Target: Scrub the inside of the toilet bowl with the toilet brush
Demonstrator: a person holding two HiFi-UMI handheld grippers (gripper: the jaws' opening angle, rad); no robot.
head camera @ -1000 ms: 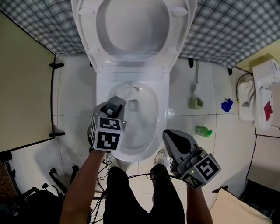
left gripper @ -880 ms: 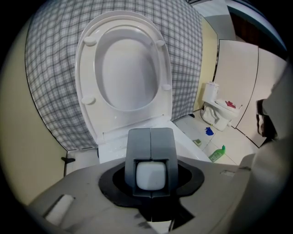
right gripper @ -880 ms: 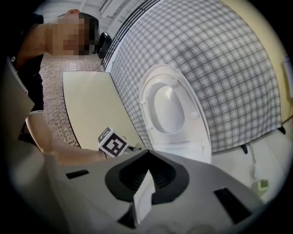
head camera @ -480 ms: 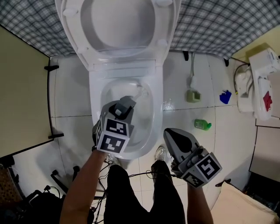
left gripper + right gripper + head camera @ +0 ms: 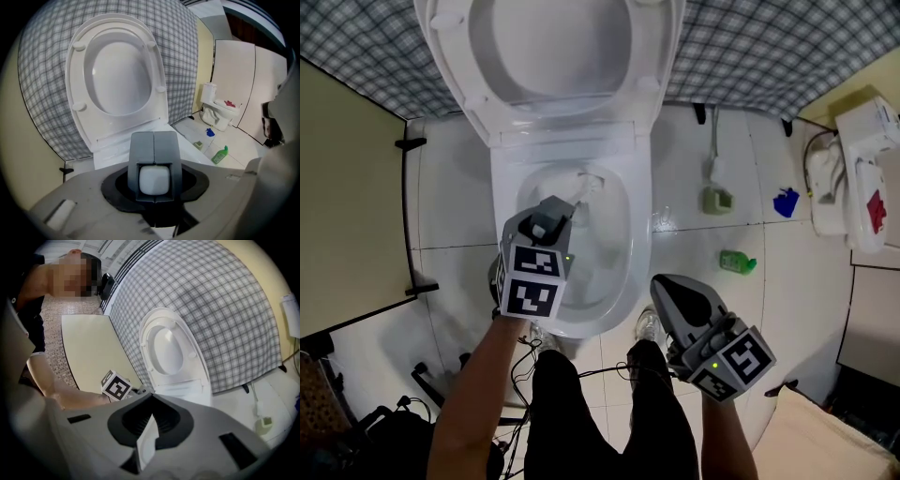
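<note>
The white toilet (image 5: 641, 221) stands with lid and seat (image 5: 548, 56) raised, and its bowl (image 5: 609, 246) is open below me. My left gripper (image 5: 551, 214) hangs over the bowl's left half, shut on the white handle of the toilet brush (image 5: 578, 190), which slants down into the bowl. In the left gripper view the jaws (image 5: 153, 140) clamp the squarish white handle end (image 5: 153, 180). The bristle end is too small to make out. My right gripper (image 5: 664, 286) hovers right of the bowl's front rim, jaws together and empty (image 5: 151, 397).
On the tiled floor to the right lie a green bottle (image 5: 736, 262), a small green holder (image 5: 717, 199) and a blue object (image 5: 786, 202). A white unit (image 5: 853, 187) stands far right. A cream panel (image 5: 347, 206) is at the left, with the person's legs (image 5: 581, 412) below.
The left gripper with the brush slid right across the bowl, then back to the left. The right gripper stayed where it was.
</note>
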